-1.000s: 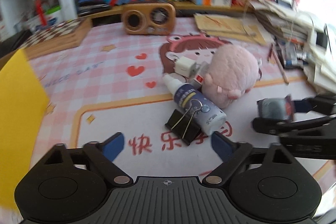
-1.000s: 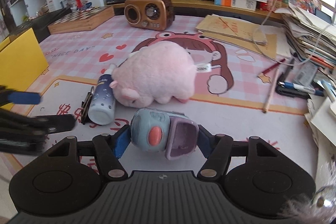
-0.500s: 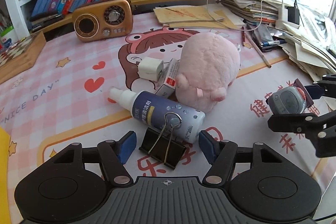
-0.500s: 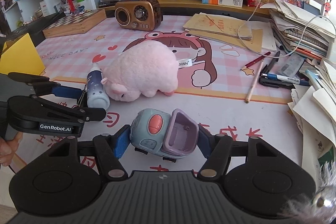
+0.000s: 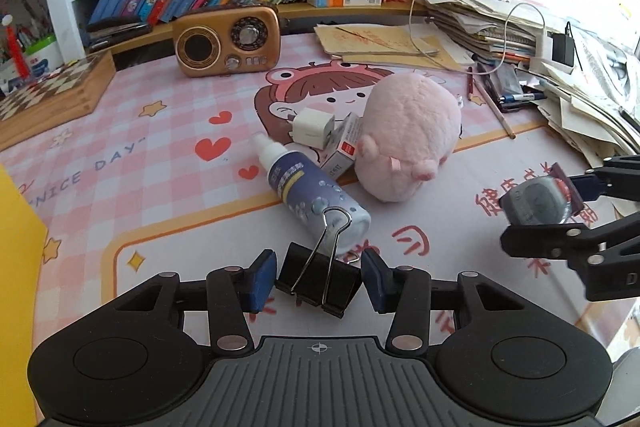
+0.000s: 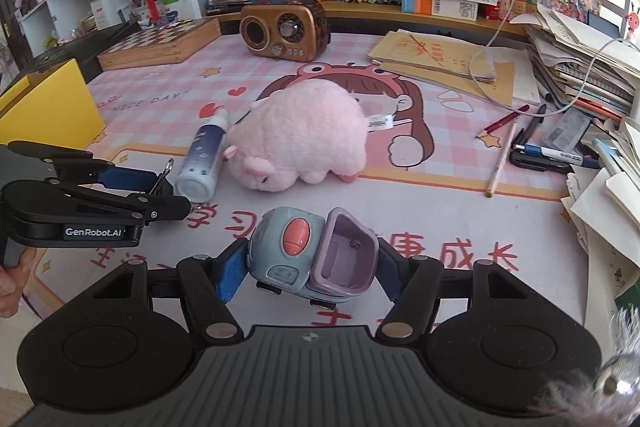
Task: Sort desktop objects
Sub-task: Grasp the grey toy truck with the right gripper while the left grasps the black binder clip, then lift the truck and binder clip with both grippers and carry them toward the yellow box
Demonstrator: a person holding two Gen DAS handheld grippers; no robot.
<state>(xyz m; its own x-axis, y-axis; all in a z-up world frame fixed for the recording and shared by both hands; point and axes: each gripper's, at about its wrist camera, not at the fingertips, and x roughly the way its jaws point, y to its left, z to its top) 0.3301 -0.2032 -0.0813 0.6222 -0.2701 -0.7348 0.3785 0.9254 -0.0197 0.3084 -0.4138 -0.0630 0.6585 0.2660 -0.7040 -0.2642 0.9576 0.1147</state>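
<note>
My left gripper [image 5: 319, 277] has its blue pads on either side of a black binder clip [image 5: 318, 283] on the desk mat, closing in on it with small gaps left. The clip's wire handle leans on a blue spray bottle [image 5: 310, 193] lying flat. My right gripper [image 6: 310, 269] is shut on a grey-blue toy truck [image 6: 310, 259] with a purple bucket, held low over the mat; it shows in the left wrist view [image 5: 538, 201] too. A pink plush pig [image 5: 406, 137], a white charger [image 5: 312, 127] and a small box [image 5: 340, 151] lie behind the bottle.
A yellow box [image 5: 16, 247] stands at the left edge. A brown retro radio [image 5: 228, 41] and a chessboard box [image 5: 52, 93] sit at the back under a shelf of books. Papers, pens and pencils [image 6: 532, 147] pile up on the right.
My left gripper moved forward onto the binder clip and its jaws narrowed around it. My right gripper kept hold of the toy truck and shifted slightly.
</note>
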